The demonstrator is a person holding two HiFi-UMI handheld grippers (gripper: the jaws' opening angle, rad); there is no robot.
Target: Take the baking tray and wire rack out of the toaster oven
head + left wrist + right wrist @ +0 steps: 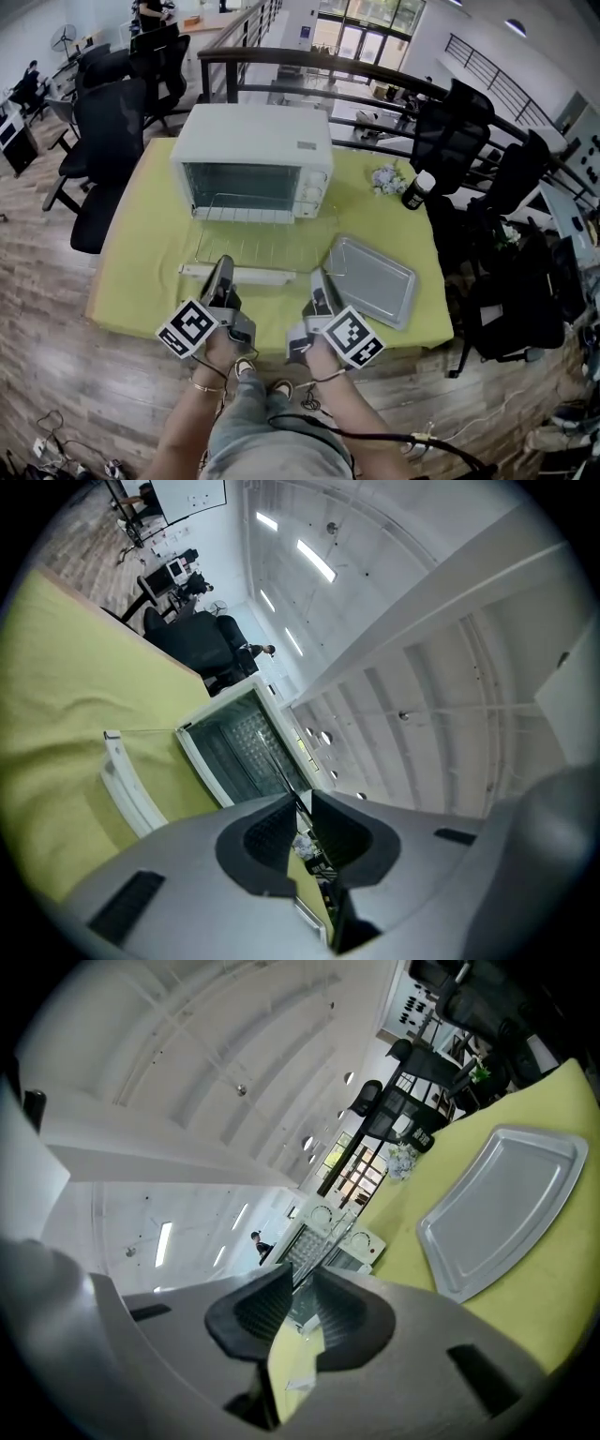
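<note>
A white toaster oven [253, 159] stands at the back of the yellow-green table [141, 253], its door [239, 274] folded down flat. The thin wire rack [262, 239] reaches from the oven mouth out over the door to both grippers. My left gripper [222, 274] is shut on the rack's near edge at the left, and a wire [279, 766] runs from between its jaws [302, 803] toward the oven [239, 752]. My right gripper [322, 283] is shut on the rack [323, 1241] at the right [302, 1283]. The grey baking tray [370, 278] [502, 1208] lies flat on the table, right of the door.
A black bottle [418, 190] and a small bunch of pale flowers [385, 179] stand at the table's back right. Black office chairs [108, 141] crowd the left side, and more [450, 141] stand on the right. A dark railing [309, 58] runs behind the oven.
</note>
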